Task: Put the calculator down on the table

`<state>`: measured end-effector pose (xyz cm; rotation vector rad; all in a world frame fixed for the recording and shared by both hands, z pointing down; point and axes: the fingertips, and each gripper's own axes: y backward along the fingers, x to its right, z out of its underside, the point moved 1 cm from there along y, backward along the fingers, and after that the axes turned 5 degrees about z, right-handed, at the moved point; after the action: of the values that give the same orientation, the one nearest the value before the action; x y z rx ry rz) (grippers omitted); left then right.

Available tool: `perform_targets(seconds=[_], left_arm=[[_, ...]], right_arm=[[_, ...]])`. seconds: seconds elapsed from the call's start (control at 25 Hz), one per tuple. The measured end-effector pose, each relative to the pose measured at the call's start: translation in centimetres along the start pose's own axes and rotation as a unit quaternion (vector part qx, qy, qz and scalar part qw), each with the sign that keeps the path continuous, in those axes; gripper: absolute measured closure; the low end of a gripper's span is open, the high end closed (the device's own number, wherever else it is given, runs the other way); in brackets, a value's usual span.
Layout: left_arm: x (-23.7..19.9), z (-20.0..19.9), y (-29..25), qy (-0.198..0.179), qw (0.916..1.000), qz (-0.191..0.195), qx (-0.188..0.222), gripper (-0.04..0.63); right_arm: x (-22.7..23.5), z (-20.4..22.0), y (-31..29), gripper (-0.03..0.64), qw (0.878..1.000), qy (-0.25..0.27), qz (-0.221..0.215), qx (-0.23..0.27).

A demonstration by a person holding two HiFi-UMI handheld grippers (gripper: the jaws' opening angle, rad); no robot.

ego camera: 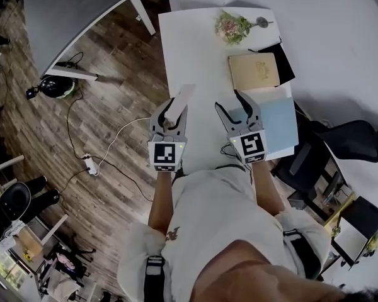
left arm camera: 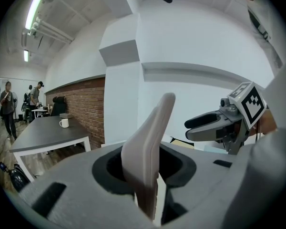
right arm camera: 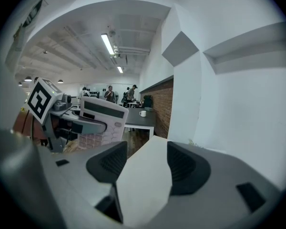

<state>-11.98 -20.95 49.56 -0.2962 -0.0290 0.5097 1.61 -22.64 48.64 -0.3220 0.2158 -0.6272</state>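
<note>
Pale calculator [ego camera: 181, 102] edgewise, long axis forward

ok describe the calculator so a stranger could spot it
Find the white table, then its near left edge, where the left gripper hovers. The calculator is the pale slab clamped on edge in its jaws, the only thing held off the table.

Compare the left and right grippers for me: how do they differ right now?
The left gripper is shut on the calculator, which stands on edge between its jaws. The right gripper has its jaws apart with nothing between them. The left gripper is at the white table's left edge, and the right gripper is beside the light blue book. Both point away from the person.
</note>
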Motion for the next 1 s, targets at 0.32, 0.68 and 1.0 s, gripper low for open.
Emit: perform_targets(seconds=[0.32, 0.68, 1.0], left_arm=[[0.4, 2.7, -2.6, 0.030, 0.9991, 0.014, -0.026, 0.472], [0.5, 5.7, -5.0, 0.073, 0.9953, 0.036, -0.054, 0.472], [0.6, 8.3, -7.2, 0.103, 0.9900, 0.059, -0.077, 0.472]], right_arm=[[1.1, 2.8, -1.4, 0.357, 1.000, -0.015, -0.006, -0.025], [1.3, 6.2, -3.2, 0.351, 0.997, -0.028, -0.021, -0.066], [1.6, 8.6, -4.7, 0.341, 0.994, -0.043, -0.028, -0.095]])
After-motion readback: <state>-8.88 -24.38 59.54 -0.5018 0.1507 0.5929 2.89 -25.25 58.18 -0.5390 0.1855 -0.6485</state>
